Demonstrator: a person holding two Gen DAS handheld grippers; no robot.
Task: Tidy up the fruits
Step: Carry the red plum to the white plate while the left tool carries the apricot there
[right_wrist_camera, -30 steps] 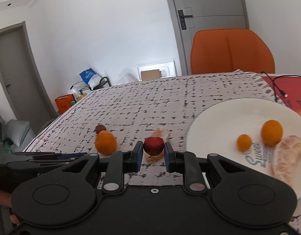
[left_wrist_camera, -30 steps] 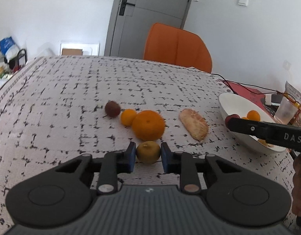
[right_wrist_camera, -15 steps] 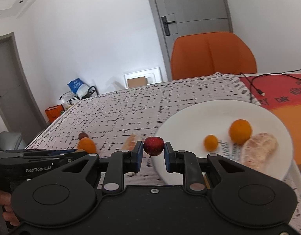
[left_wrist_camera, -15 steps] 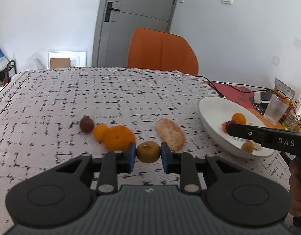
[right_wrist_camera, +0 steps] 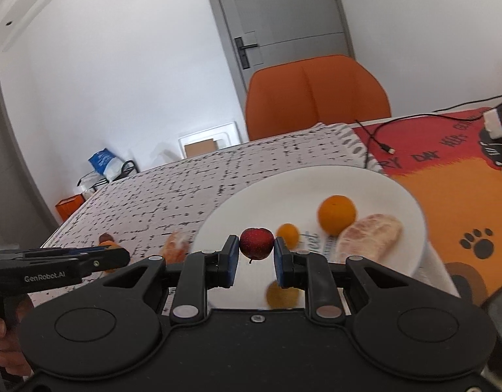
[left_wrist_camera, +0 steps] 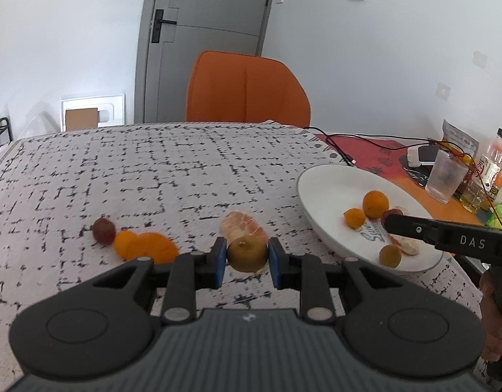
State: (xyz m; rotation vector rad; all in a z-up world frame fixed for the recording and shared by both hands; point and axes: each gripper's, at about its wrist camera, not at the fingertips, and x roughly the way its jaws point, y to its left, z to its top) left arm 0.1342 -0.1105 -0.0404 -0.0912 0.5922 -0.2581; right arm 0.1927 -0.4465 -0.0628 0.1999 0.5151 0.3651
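Note:
My left gripper [left_wrist_camera: 246,258] is shut on a small brownish-yellow fruit [left_wrist_camera: 246,253], held above the patterned tablecloth left of the white plate [left_wrist_camera: 319,183]. On the cloth lie a dark red fruit [left_wrist_camera: 104,230], a small orange [left_wrist_camera: 123,243], a larger orange [left_wrist_camera: 151,250] and a peeled citrus piece [left_wrist_camera: 242,225]. My right gripper [right_wrist_camera: 253,254] is shut on a small red fruit [right_wrist_camera: 256,243] over the near-left part of the plate [right_wrist_camera: 251,202]. The plate holds an orange [right_wrist_camera: 336,214], a small orange [right_wrist_camera: 287,234], a peeled citrus piece [right_wrist_camera: 370,237] and a yellowish fruit [right_wrist_camera: 280,294].
An orange chair [left_wrist_camera: 247,89] stands behind the table. A black cable [left_wrist_camera: 355,138], a clear cup [left_wrist_camera: 445,174] and bottles [left_wrist_camera: 491,163] crowd the right side beyond the plate. A red-orange mat [right_wrist_camera: 447,170] lies under the plate's right edge.
Both grippers moved right with their fruits. The red fruit went from beside the plate to over it. The left gripper's fruit came nearer the plate and rose slightly.

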